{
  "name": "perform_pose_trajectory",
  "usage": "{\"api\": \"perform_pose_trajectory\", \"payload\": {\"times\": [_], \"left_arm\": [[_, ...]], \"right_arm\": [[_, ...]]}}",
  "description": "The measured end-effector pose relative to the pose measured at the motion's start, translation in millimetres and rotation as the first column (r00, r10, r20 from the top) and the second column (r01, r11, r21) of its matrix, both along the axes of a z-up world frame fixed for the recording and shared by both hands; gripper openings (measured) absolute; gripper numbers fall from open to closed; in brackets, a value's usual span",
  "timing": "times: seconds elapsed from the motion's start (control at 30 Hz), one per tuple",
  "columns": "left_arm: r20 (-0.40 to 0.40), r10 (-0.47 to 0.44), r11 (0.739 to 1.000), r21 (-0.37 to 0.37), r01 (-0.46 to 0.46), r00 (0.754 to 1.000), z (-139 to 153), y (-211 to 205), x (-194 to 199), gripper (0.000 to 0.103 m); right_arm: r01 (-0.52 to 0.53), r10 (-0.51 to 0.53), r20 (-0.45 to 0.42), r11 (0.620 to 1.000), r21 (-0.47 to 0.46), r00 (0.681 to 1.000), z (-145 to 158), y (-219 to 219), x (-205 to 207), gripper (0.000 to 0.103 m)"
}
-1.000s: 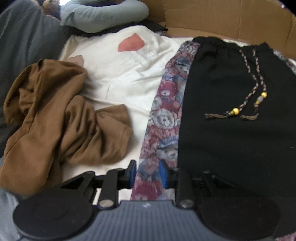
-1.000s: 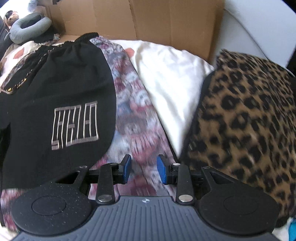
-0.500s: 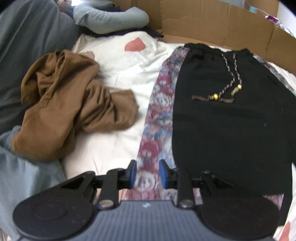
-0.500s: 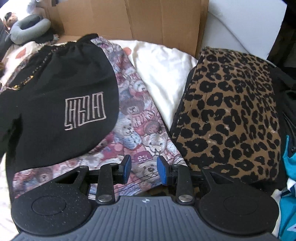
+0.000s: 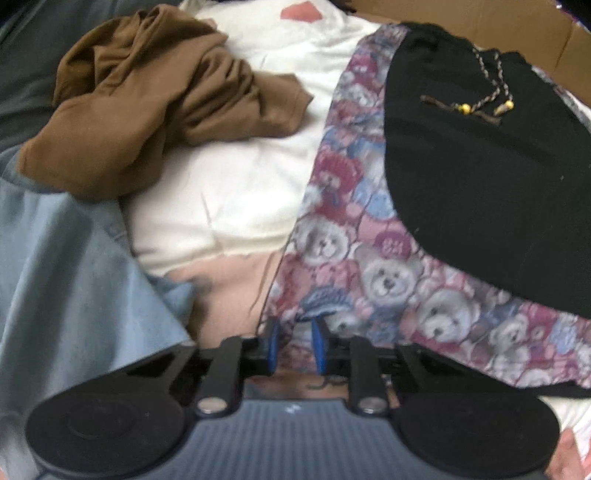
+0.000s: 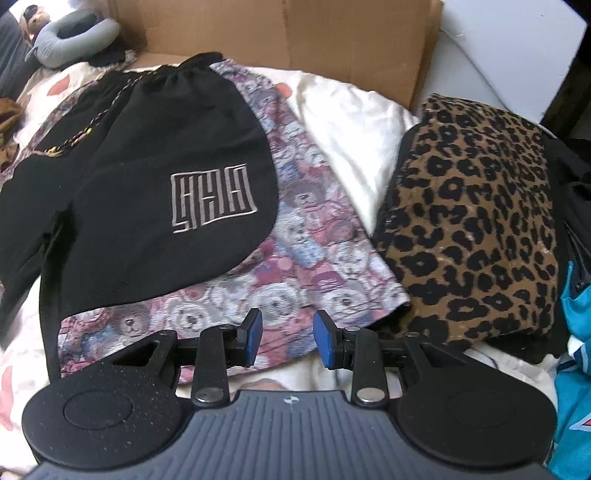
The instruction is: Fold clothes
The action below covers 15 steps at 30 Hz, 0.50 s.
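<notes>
The left gripper (image 5: 294,345), jaws closing, straddled the near corner of the teddy-bear print cloth (image 5: 369,266); the cloth's length ran away from it. The right gripper (image 6: 287,341) stood open, ungrasping, at the opposite corner.

Black shorts (image 5: 480,177): right side cut off by the left wrist view's edge; they hide the middle of the teddy-bear fabric (image 5: 369,258).
Turquoise garment (image 6: 572,369): mostly out of the right wrist view, kind unclear.
Soft toy (image 6: 35,14) at the far corner: too small to identify.
</notes>
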<state>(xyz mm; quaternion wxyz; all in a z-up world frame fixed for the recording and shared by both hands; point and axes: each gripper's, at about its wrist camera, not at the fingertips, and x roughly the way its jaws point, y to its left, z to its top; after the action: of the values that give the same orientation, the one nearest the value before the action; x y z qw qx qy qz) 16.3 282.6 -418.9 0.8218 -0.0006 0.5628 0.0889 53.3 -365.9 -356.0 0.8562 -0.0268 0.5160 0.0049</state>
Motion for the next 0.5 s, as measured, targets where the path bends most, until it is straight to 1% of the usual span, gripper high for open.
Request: {"api": "perform_pose_trajectory", "payload": {"times": [0.2,0.33,0.43,0.5], "left_arm": [[-0.006,-0.013,1.000,0.014,0.013,1.000,0,-1,-6,0.019],[0.007,-0.026,0.999,0.022,0.026,1.000,8,-4,-10,0.019],[0.026,-0.026,0.999,0.023,0.025,0.999,15,-8,-11,0.020],[0.034,-0.023,1.000,0.014,0.023,0.999,17,-11,-8,0.022]], "right_arm": [[-0.052,0.052,-0.001,0.998,0.025,0.999,-10,33,20,0.038],[-0.082,0.082,0.002,0.995,0.051,0.997,-23,61,37,0.038],[-0.070,0.071,-0.005,0.995,0.077,0.997,-33,76,45,0.038],[-0.066,0.068,-0.013,0.993,0.100,0.998,-40,85,47,0.038]]}}
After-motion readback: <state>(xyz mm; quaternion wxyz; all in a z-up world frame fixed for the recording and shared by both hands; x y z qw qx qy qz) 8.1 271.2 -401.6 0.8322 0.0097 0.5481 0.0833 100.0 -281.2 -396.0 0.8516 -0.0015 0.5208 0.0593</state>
